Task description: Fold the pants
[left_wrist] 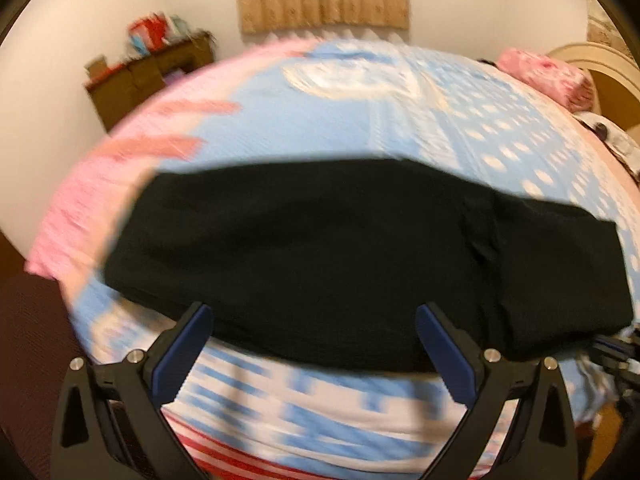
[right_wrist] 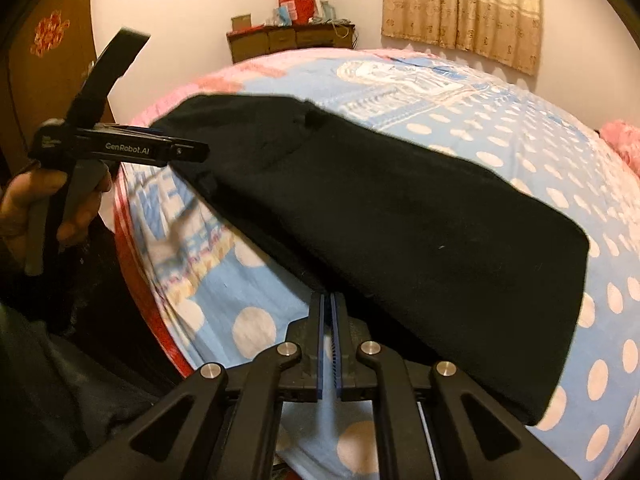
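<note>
The black pants lie folded lengthwise as a long band across the bed; they also show in the right wrist view. My left gripper is open, its blue-padded fingers spread wide at the pants' near edge, holding nothing. In the right wrist view the left gripper is seen from the side in a hand, at the pants' left end. My right gripper is shut, pads together, at the pants' near edge; I cannot tell whether cloth is pinched between them.
The bed has a light blue cover with white dots and pink borders. A wooden cabinet with bags on top stands at the far wall. A curtain hangs behind. A pink pillow lies by the headboard.
</note>
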Available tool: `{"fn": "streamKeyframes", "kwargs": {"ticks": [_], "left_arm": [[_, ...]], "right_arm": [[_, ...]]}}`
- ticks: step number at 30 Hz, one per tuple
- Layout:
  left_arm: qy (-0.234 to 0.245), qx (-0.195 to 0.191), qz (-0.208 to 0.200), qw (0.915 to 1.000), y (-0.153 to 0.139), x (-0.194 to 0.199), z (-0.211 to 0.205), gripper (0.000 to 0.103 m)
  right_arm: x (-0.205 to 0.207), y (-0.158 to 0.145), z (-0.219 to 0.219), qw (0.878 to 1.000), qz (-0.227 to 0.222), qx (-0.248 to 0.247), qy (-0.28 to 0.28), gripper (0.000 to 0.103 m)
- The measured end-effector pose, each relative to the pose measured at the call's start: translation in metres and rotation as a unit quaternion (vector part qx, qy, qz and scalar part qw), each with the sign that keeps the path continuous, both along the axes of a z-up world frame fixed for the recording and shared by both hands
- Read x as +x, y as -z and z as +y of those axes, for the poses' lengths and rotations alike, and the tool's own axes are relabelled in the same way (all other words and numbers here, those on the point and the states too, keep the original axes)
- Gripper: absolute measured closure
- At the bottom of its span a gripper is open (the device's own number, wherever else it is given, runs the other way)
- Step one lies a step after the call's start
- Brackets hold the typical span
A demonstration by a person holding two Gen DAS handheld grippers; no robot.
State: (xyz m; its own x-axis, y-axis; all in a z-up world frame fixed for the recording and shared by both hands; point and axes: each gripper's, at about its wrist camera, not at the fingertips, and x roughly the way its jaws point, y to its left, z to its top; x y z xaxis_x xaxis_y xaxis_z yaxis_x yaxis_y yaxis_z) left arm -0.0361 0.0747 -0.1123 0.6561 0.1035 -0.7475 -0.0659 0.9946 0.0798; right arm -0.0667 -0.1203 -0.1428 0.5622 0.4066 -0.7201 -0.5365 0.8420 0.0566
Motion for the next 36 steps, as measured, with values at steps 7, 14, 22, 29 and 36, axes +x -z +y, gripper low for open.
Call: {"fn": "streamKeyframes", "kwargs": {"ticks": [7, 14, 22, 29, 36], "left_arm": [[-0.075, 0.036, -0.003, 0.9965, -0.019, 0.034, 0.096, 0.000], [-0.112, -0.015, 0.045, 0.9925, 0.011, 0.074, 0.165, 0.000], [-0.103, -0.070, 0.063, 0.9902, 0.025, 0.086, 0.173, 0.000], [-0.101, -0.088, 0.066, 0.9888, 0.026, 0.100, 0.180, 0.000], [-0.102, -0.106, 0.068, 0.9868, 0.029, 0.112, 0.182, 0.000]], "right_arm": [[0.000, -0.025, 0.011, 0.998, -0.024, 0.046, -0.023, 0.099], [0.014, -0.035, 0.061, 0.997, -0.044, 0.028, -0.053, 0.073], [0.032, -0.032, 0.063, 0.998, -0.068, -0.014, -0.006, 0.047], [0.025, -0.035, -0.043, 0.971, -0.097, -0.020, 0.218, 0.047], [0.048, -0.005, -0.133, 0.946, 0.019, 0.081, 0.313, 0.048]]}}
